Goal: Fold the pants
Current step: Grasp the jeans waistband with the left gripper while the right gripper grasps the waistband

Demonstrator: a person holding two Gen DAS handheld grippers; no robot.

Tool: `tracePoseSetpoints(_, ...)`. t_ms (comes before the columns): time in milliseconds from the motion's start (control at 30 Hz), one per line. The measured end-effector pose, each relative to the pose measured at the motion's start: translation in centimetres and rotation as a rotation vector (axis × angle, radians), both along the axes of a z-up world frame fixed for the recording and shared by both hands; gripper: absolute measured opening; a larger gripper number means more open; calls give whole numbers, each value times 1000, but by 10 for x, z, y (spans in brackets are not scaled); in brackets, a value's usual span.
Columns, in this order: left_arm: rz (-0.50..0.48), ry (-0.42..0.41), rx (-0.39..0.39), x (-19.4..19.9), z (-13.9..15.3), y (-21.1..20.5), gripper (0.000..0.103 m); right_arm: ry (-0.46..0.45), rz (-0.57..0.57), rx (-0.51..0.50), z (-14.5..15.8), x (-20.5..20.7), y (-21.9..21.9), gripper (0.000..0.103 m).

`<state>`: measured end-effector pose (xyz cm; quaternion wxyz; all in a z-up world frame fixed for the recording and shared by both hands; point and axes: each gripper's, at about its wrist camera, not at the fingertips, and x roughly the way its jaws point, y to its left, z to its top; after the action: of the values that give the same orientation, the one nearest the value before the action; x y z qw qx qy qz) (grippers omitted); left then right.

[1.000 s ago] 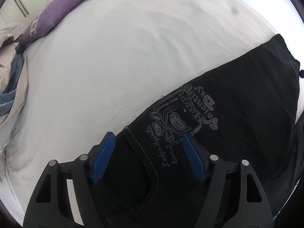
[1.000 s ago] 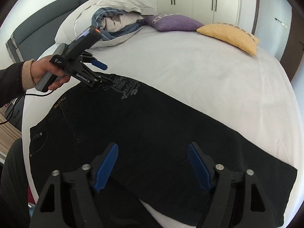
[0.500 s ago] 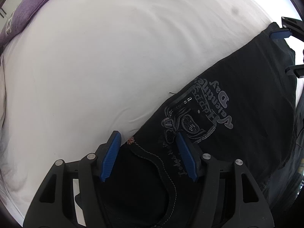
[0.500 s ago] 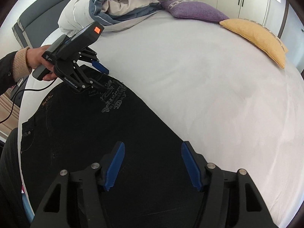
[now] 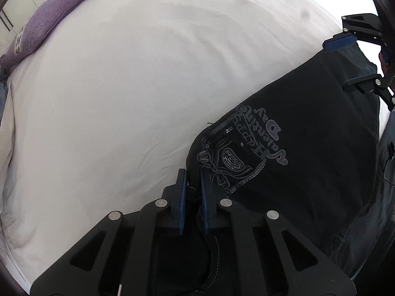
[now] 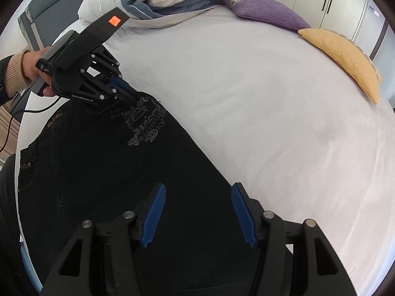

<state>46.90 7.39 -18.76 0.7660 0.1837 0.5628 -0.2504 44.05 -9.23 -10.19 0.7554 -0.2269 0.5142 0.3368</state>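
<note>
Black pants (image 5: 308, 133) with a grey embroidered print lie flat on a white bed; they also show in the right wrist view (image 6: 103, 177). My left gripper (image 5: 193, 176) is shut on the pants' far edge beside the print, near the waist; it also shows in the right wrist view (image 6: 130, 93). My right gripper (image 6: 197, 192) is open, its blue pads either side of the leg's far edge, low over the cloth. It shows at the far end of the leg in the left wrist view (image 5: 345, 61).
The white sheet (image 6: 259, 103) stretches beyond the pants. A purple cushion (image 6: 266, 14) and a yellow cushion (image 6: 345, 56) lie at the far side. A rumpled duvet (image 6: 167, 2) is heaped by the grey headboard (image 6: 37, 22).
My left gripper has closed on the pants' edge near the print. My right gripper has moved down closer to the leg and narrowed a little, still open.
</note>
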Motion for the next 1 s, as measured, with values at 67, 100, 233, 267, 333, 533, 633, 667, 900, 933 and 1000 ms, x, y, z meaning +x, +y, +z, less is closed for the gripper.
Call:
tracePoseSetpoints(67, -1, -46, -9, -8, 3, 1, 9, 8, 3, 4, -2, 4, 1, 59)
tracePoseSetpoints(100, -4, -68, -12, -12, 4, 1, 9, 11, 8, -4, -5, 5, 3, 59)
tracePoseSetpoints(233, -39, -155, -5, -44, 16, 6, 9, 27, 46, -36, -14, 9, 11, 50)
tracePoseSetpoints(267, -44, -170, -8, -52, 19, 8, 9, 26, 51, -46, -16, 10, 13, 46)
tracePoseSetpoints(333, -51, -196, -18, -64, 43, 19, 9, 21, 54, -54, -18, 14, 17, 43)
tracePoseSetpoints(533, -79, -266, -21, -98, 53, 16, 9, 1, 84, -78, -21, 22, 30, 43)
tracePoseSetpoints(633, -93, -281, -21, -99, 59, 17, 8, 18, 108, -102, -26, 26, 36, 43)
tracePoseSetpoints(667, -97, -283, -23, -100, 63, 17, 8, 32, 111, -107, -29, 29, 37, 43)
tracePoseSetpoints(900, -102, -287, -19, -92, 74, 22, 8, 100, 144, -112, -37, 32, 36, 17)
tracePoseSetpoints(933, -99, -285, -19, -88, 75, 21, 8, 100, 151, -107, -35, 29, 36, 14)
tracePoseSetpoints(1000, -90, -286, -21, -87, 77, 20, 8, 86, 160, -119, -31, 24, 38, 9)
